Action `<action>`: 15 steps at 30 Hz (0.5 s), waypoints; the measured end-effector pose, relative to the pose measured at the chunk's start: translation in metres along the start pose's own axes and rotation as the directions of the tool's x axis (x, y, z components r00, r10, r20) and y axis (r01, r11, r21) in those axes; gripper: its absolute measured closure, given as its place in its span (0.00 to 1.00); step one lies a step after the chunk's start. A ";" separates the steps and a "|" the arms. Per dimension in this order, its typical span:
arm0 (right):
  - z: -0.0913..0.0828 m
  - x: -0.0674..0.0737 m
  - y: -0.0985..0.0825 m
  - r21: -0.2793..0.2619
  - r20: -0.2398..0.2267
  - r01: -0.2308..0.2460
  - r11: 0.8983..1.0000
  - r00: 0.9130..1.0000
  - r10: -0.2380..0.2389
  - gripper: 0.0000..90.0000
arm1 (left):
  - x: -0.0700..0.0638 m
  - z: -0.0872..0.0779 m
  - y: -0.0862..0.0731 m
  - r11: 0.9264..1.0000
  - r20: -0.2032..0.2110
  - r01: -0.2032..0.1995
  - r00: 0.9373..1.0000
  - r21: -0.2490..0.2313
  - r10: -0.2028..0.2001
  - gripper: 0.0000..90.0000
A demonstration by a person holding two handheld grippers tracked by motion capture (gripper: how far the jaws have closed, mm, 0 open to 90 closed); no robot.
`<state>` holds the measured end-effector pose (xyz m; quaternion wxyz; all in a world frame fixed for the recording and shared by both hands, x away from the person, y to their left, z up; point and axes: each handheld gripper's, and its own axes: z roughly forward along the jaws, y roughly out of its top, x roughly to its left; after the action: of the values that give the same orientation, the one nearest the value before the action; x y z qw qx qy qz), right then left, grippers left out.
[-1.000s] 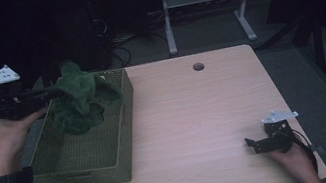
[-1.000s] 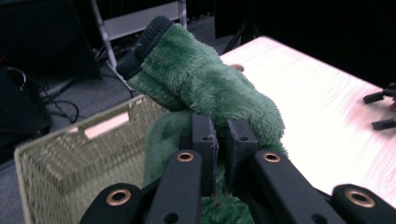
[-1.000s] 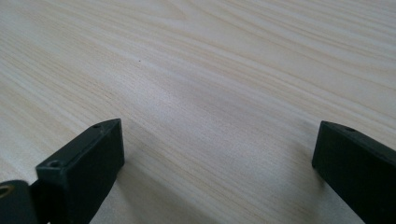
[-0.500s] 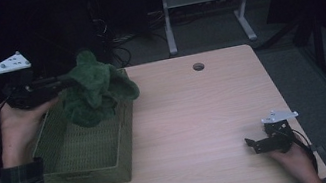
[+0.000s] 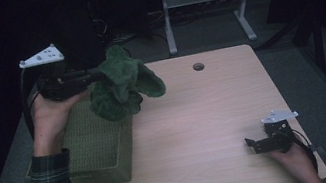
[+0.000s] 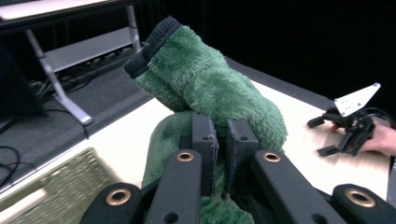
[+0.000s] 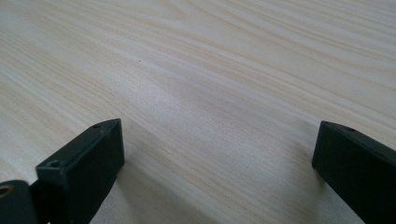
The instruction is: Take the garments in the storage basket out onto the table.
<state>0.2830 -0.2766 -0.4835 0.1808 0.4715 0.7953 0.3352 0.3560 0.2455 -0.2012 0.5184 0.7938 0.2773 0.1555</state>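
Since a second ago, we note the left gripper [image 5: 90,76] has carried the green cloth [image 5: 122,86] up out of the basket [image 5: 95,149] and across toward the table [image 5: 205,114]. Its two black jaws stand nearly together, pinched on a fold of the cloth [image 6: 210,88]. The cloth is thick, plush and fleecy, bunched into a rounded lump with a darker ribbed hem at its top; it hangs in the air above the basket's far right corner and the table edge. The basket is a rectangular woven box of olive green. The right gripper [image 5: 256,144] rests on the pale wood-grain table near its right front corner, jaws wide apart, holding nothing.
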 end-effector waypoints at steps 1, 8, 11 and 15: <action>0.000 0.000 0.000 -0.001 0.000 0.001 1.000 1.000 -0.001 0.02 | -0.001 0.004 0.000 1.000 0.006 -0.002 1.000 0.001 0.002 0.93; 0.000 0.000 0.000 0.000 0.000 0.000 1.000 1.000 0.000 0.02 | -0.015 0.032 -0.001 1.000 0.052 -0.008 0.999 0.008 0.008 0.93; 0.000 0.000 0.000 -0.001 0.000 0.000 1.000 1.000 0.000 0.02 | -0.023 0.045 -0.001 1.000 0.072 -0.013 0.997 0.010 0.012 0.93; 0.000 0.000 0.000 0.000 0.000 0.000 1.000 1.000 0.000 0.02 | -0.033 0.062 -0.003 1.000 0.100 -0.017 0.995 0.020 0.015 0.93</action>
<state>0.2831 -0.2766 -0.4835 0.1810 0.4713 0.7954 0.3354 0.3619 0.1806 -0.2285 0.5220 0.8083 0.2461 0.1168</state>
